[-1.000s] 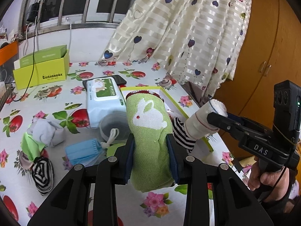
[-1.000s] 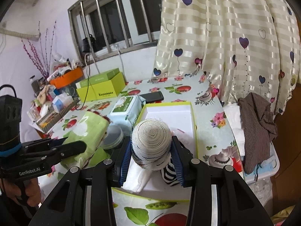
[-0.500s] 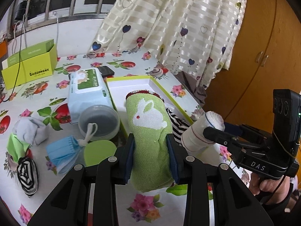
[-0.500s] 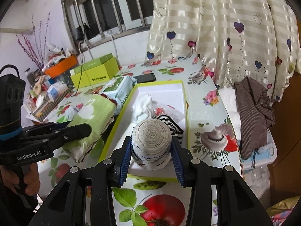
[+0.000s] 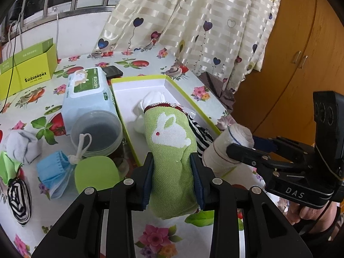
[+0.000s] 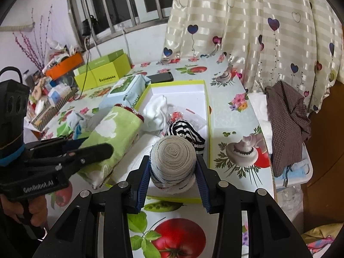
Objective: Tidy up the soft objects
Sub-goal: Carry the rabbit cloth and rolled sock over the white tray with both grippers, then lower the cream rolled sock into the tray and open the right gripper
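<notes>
The left gripper was clamped partway closed on a rolled green towel bearing a white rabbit, held over the near end of the shallow white box. The right gripper pinched a rolled beige sock above the box's near edge. Only the left view showed the loose items left of the box: a grey-white sock bundle, a blue face mask and a striped roll. Only the right view showed the box's contents clearly, a white sock and a striped sock, plus the brown checked cloth beyond the table edge
</notes>
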`<state>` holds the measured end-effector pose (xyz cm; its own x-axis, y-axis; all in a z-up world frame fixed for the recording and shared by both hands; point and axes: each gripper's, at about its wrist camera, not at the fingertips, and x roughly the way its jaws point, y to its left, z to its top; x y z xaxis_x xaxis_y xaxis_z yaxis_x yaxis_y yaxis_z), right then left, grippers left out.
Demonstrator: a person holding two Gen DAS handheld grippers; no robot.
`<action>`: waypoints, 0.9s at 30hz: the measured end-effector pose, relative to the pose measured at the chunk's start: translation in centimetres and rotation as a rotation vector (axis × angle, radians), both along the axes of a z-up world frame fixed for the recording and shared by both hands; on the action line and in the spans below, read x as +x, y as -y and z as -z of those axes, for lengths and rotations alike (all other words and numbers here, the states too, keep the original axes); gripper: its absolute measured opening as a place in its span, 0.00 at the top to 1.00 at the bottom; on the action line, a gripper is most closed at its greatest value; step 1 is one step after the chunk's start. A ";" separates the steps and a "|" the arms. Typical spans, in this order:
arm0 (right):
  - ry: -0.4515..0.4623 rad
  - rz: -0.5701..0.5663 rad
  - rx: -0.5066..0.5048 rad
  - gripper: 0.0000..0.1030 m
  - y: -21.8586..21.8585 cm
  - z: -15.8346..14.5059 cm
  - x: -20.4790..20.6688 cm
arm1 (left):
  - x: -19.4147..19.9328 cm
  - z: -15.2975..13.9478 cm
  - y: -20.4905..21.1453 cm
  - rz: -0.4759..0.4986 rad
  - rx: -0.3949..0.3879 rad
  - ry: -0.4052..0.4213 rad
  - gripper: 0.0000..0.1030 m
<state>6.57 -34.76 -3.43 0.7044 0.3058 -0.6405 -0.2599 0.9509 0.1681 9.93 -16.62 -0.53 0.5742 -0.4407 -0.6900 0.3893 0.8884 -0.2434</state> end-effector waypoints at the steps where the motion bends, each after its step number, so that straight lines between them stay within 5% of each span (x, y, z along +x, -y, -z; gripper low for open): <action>1: 0.002 -0.003 0.003 0.62 0.0 0.1 0.3 | 0.1 0.1 0.1 0.001 0.002 -0.003 0.67; 27: 0.042 -0.030 0.067 0.62 0.2 0.2 9.1 | 2.3 2.0 1.8 0.003 0.039 -0.040 0.67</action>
